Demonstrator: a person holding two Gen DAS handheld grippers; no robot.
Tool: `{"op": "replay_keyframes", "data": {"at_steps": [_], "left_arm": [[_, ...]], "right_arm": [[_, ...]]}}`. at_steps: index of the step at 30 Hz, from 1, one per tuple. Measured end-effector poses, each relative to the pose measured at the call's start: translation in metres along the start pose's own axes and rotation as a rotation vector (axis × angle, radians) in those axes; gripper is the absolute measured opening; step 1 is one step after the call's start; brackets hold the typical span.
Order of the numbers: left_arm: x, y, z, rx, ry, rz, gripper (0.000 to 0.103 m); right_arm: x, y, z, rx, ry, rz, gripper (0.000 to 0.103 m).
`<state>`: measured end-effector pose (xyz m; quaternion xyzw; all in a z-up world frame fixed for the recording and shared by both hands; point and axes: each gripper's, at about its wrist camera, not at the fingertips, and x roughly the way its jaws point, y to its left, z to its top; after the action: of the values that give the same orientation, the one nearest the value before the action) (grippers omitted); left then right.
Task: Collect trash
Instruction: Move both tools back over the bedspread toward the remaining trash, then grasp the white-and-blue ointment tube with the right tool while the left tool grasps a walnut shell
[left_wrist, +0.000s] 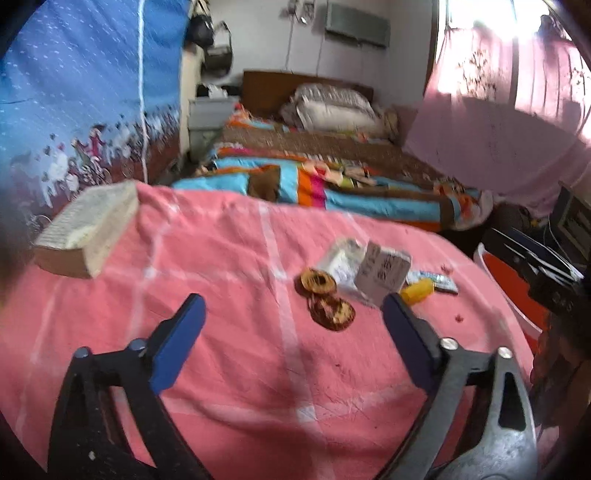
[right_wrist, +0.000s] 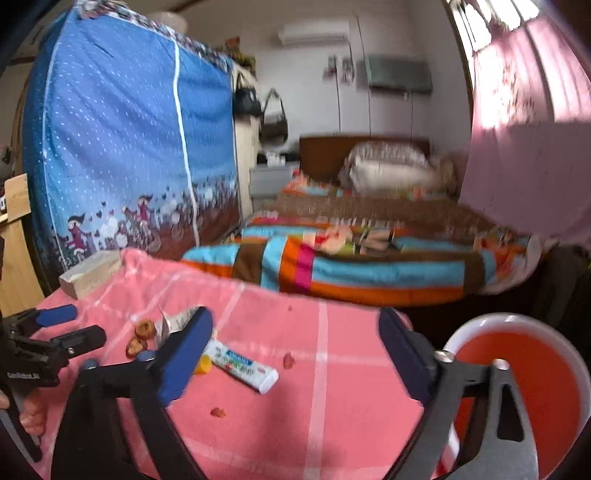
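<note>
1. Hovering over a table draped in a pink cloth with pale check lines (left_wrist: 229, 332), we are holding a two-finger gripper in each hand, both with black arms and blue pads.
2. We are keeping the left gripper (left_wrist: 293, 325) spread wide, with nothing between its jaws; it is angling down toward the cloth.
3. We are keeping the right gripper (right_wrist: 295, 339) spread too, also empty, and the left one is showing at that view's left edge.
4. The trash is lying in a loose cluster on the cloth: two round brown dried fruit slices (left_wrist: 325, 295), a crumpled clear plastic wrapper (left_wrist: 341, 258), a small white cardboard box with dark print (left_wrist: 384, 275), a yellow cap (left_wrist: 417, 291) and a white squeeze tube with blue and green print (right_wrist: 243, 363).
5. A few tiny red crumbs (right_wrist: 218, 412) are lying apart from the cluster.
6. A round red bin with a white rim (right_wrist: 517, 387) is standing just beside the table's right edge, probably the drop point.
7. A thick pale book (left_wrist: 88, 232) is resting at the far left corner, well apart from the trash.
8. What could go wrong: the pieces are touching, so closing on one may shove its neighbours; the flat slices and crumbs may slip past the pads; the pads may pinch loose cloth and drag it all.
</note>
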<state>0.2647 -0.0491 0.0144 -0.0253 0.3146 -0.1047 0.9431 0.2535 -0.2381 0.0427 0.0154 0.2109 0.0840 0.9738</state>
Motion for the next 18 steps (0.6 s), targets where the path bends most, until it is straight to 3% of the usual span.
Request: {"op": "replay_keyframes", "data": {"at_steps": [2, 4, 8, 14, 18], "left_arm": [[0.007, -0.002, 0.000, 0.012, 0.035, -0.014, 0.084], [0.012, -0.005, -0.001, 0.025, 0.065, -0.028, 0.076], [0.021, -0.011, -0.002, 0.050, 0.116, -0.058, 0.068], [0.029, -0.021, 0.000, 0.081, 0.143, -0.040, 0.063], [0.030, -0.026, 0.001, 0.110, 0.151, -0.032, 0.053]], "right_arm": [[0.010, -0.002, -0.002, 0.019, 0.062, 0.022, 0.073], [0.023, -0.004, -0.006, 0.037, 0.136, 0.067, 0.059], [0.035, 0.002, -0.011, 0.019, 0.211, 0.120, 0.056], [0.046, 0.017, -0.016, -0.049, 0.269, 0.153, 0.055], [0.052, 0.019, -0.018, -0.057, 0.304, 0.169, 0.044]]}}
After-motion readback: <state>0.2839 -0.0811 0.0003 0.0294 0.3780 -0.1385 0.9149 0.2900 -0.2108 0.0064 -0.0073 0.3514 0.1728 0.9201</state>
